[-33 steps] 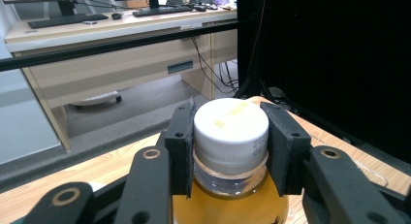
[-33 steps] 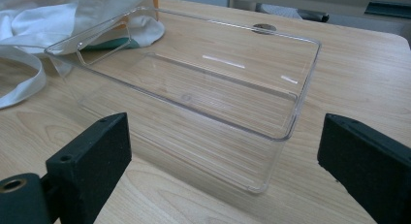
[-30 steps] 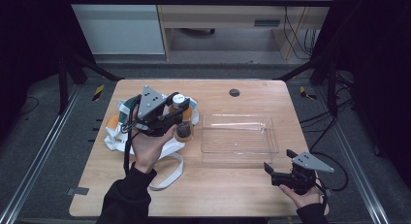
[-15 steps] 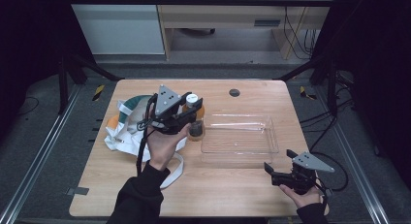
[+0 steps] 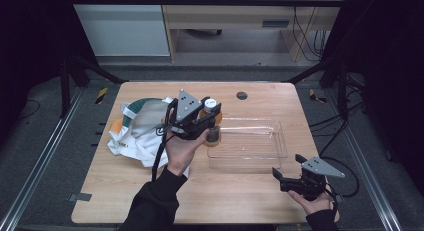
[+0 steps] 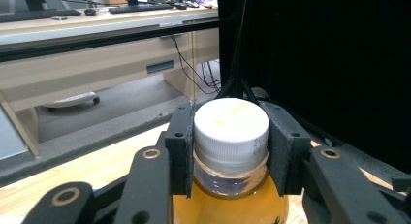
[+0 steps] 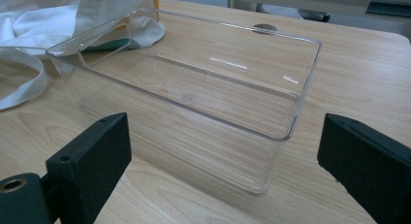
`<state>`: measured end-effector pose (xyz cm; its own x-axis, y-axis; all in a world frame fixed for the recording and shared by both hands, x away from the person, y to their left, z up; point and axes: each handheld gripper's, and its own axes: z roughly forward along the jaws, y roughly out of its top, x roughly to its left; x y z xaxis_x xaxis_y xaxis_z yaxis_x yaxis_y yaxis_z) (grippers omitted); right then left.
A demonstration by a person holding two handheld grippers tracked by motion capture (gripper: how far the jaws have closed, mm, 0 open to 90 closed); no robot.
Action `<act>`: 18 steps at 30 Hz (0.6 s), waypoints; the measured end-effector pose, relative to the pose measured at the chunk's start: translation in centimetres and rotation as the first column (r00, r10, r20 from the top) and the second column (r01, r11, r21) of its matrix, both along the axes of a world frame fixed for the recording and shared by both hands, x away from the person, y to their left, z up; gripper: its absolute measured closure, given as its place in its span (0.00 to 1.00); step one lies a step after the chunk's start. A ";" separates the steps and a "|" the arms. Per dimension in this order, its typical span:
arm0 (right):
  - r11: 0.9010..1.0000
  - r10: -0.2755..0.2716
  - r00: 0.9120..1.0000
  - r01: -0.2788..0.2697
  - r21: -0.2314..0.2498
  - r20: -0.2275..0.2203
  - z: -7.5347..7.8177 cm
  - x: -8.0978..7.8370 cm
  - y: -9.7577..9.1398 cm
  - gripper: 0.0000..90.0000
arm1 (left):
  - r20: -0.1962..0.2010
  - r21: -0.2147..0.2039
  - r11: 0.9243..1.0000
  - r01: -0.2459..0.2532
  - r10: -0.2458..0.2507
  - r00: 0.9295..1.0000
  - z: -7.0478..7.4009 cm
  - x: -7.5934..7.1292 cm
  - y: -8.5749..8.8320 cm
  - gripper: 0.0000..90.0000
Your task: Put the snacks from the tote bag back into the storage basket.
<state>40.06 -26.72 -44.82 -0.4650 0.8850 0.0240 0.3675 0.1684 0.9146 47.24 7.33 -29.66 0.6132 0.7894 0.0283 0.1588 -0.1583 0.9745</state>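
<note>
Clearly the job in hand is carrying the bottle (image 5: 212,122) from the bag (image 5: 142,128), left of centre in the high view, into the clear tray (image 5: 250,146) at the middle. The left claw (image 5: 210,126) pinches the bottle at its neck, the pads bearing just under the white cap (image 6: 231,124), with amber liquid showing below. The bottle hangs at the tray's left rim, seemingly not yet inside. To do this well, I judge the grip should stay firm while the bottle base clears the wall, then go down upright until it rests on the tray floor before the pads part. At the lower right of the desk (image 5: 125,191) the right claw (image 5: 281,177) rests spread, holding nothing, just short of the tray's near corner; it could steady the tray if it slides.
</note>
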 end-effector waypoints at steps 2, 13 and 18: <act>1.000 0.000 1.000 0.000 0.001 0.000 0.0 0.0 0.0 0.06 | -0.002 0.002 1.000 0.010 -0.010 1.000 -0.2 0.1 -0.2 0.65; 1.000 0.003 1.000 -0.003 0.004 -0.002 0.0 0.0 0.0 0.06 | -0.011 0.022 1.000 0.008 -0.007 1.000 -1.6 0.6 -1.3 0.65; 1.000 0.005 1.000 -0.005 0.004 -0.003 0.0 0.0 0.0 0.06 | -0.019 0.026 1.000 0.009 -0.008 1.000 -2.1 0.8 -1.7 0.65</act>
